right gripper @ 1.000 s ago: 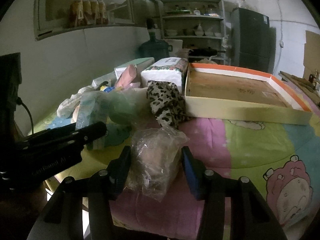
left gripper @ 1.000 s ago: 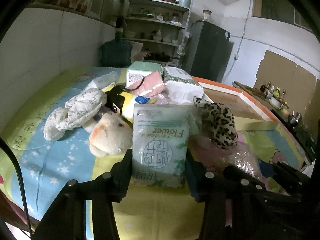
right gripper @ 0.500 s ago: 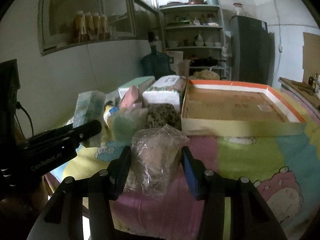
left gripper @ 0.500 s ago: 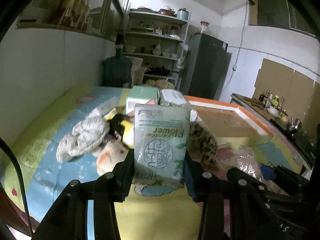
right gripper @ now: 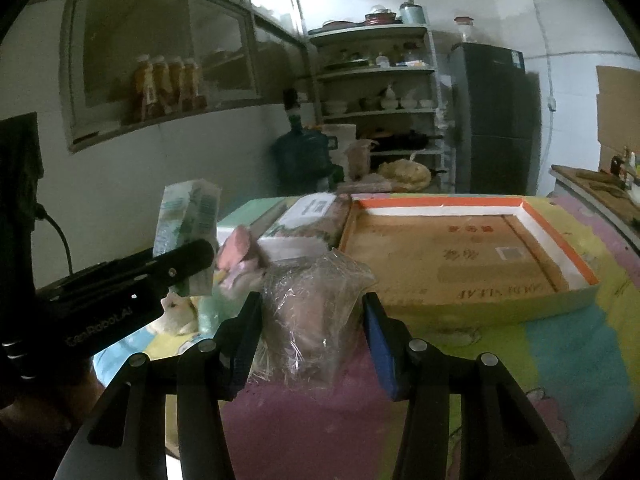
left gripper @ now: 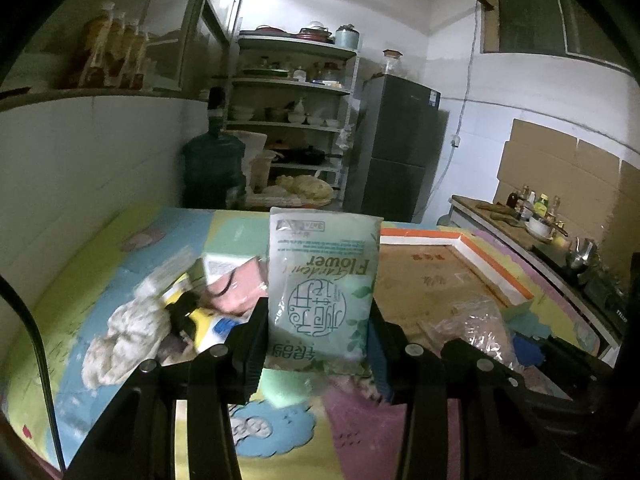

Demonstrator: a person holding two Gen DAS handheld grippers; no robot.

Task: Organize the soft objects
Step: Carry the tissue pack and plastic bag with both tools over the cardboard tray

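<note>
Two grippers, yours, each grasp one item above the patterned bench (right gripper: pixel 560 360): left gripper (left gripper: pixel 318 322) clamps a pale-green tissue pack (left gripper: pixel 322 288); right gripper (right gripper: pixel 312 322) clamps a crinkled clear plastic bag (right gripper: pixel 314 312).

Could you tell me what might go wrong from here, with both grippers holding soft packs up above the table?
1. The left gripper pinches the green tissue pack near its bottom edge; the tall, soft pack could flop or slip.
2. The right gripper squeezes a crinkly clear plastic bag, whose slick film may slide out.
3. The grippers sit close together, so they could bump on the way to the shallow cardboard box.
</note>
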